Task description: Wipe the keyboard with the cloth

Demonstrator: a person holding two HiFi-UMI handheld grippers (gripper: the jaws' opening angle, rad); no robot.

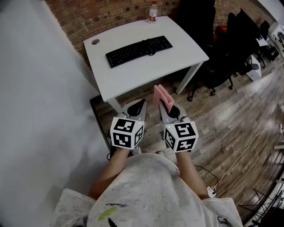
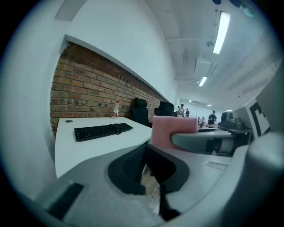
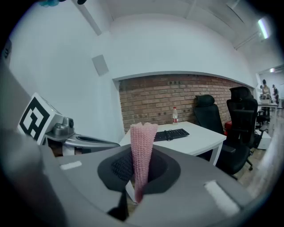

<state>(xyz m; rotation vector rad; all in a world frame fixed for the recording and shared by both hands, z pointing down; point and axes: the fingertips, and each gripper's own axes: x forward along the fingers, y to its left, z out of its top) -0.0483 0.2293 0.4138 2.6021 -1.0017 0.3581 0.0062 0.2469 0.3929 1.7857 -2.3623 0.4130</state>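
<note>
A black keyboard (image 1: 139, 50) lies on the white table (image 1: 177, 48), well ahead of both grippers; it also shows in the left gripper view (image 2: 103, 131) and the right gripper view (image 3: 171, 133). My right gripper (image 1: 166, 105) is shut on a folded pink cloth (image 1: 162, 96), which stands upright between its jaws (image 3: 143, 155). My left gripper (image 1: 140, 103) hangs beside it on the left, shut with nothing in it (image 2: 151, 164). Both are held off the table, short of its near edge, above the wooden floor. The cloth (image 2: 173, 131) appears to the right in the left gripper view.
A water bottle (image 1: 153, 12) stands at the table's far edge against the brick wall, and a small round disc (image 1: 95, 42) lies at the far left corner. Black office chairs (image 1: 213, 66) crowd the table's right side. A white wall runs along the left. Cables (image 1: 239, 155) trail on the floor.
</note>
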